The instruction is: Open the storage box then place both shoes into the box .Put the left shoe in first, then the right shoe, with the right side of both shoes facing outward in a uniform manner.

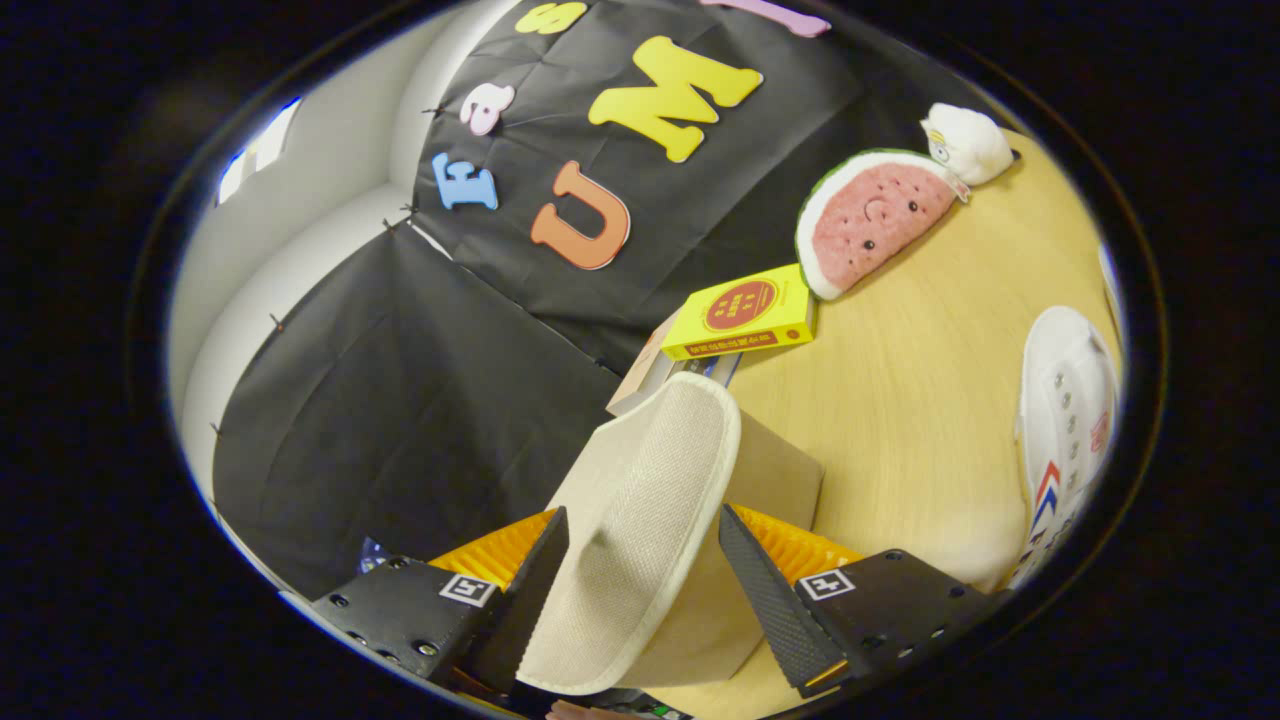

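Note:
My gripper (640, 530) is shut on a white shoe (640, 490). Its beige textured sole with a white rim faces me, and the toe points up and away between the fingers. Close behind the held shoe is a tan flat-sided thing (775, 470), which looks like the storage box; most of it is hidden by the shoe. The second white shoe (1065, 420), with lace eyelets and red and blue stripes, lies on the wooden table (900, 400) off to the right, beyond the right finger.
A yellow book (745, 315) rests on other books (650, 375) at the table's back edge by the black cloth wall. A watermelon-slice plush (870, 215) and a small white plush (965, 140) lie farther back on the right.

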A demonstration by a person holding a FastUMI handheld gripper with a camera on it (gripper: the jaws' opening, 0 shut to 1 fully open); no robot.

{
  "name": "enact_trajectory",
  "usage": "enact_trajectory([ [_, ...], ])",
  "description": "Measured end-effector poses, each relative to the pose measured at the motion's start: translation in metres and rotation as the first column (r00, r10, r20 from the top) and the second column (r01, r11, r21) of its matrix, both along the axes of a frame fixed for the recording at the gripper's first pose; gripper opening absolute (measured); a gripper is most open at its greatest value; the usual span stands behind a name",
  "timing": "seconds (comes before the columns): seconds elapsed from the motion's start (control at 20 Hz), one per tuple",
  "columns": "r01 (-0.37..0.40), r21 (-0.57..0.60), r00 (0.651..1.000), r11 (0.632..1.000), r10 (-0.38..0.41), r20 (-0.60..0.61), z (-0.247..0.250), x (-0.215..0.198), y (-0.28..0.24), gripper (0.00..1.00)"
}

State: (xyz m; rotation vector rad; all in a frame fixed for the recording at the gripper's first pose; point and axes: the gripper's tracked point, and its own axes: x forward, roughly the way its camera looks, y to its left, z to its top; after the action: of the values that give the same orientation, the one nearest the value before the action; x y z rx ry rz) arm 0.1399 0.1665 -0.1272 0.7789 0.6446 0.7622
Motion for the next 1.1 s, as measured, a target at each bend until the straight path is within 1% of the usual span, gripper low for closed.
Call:
enact_trajectory([
  [0.1,-0.02,0.039,0.998,0.999,0.022,-0.05,-0.004,0.001,0.005,0.93],
  [0.15,-0.032,0.059,0.997,0.998,0.036,-0.072,-0.004,0.0,0.007,0.91],
  [0.25,-0.053,0.067,0.994,0.996,0.059,-0.093,-0.001,-0.003,0.008,0.72],
  [0.35,-0.058,0.039,0.994,0.998,0.061,-0.092,0.004,-0.003,0.0,0.64],
  [0.4,-0.058,0.037,0.994,0.998,0.061,-0.086,0.007,-0.003,0.006,0.57],
  [0.5,-0.069,0.026,0.994,0.997,0.071,-0.084,0.022,-0.011,-0.001,0.42],
  [0.55,-0.078,0.005,0.994,0.997,0.078,-0.078,0.024,-0.013,0.001,0.35],
  [0.7,-0.068,-0.087,0.995,0.994,0.061,-0.082,0.027,-0.009,0.002,0.13],
  [0.8,-0.063,-0.15,0.995,0.987,0.052,-0.08,0.027,-0.006,0.001,0.14],
  [0.85,-0.059,-0.168,0.995,0.984,0.045,-0.084,0.028,-0.006,0.002,0.1],
  [0.95,-0.054,-0.193,0.996,0.98,0.04,-0.075,0.037,-0.007,0.005,0.09],
  [1.1,-0.036,-0.179,0.998,0.983,0.027,-0.05,0.06,-0.008,0.012,0.09],
])
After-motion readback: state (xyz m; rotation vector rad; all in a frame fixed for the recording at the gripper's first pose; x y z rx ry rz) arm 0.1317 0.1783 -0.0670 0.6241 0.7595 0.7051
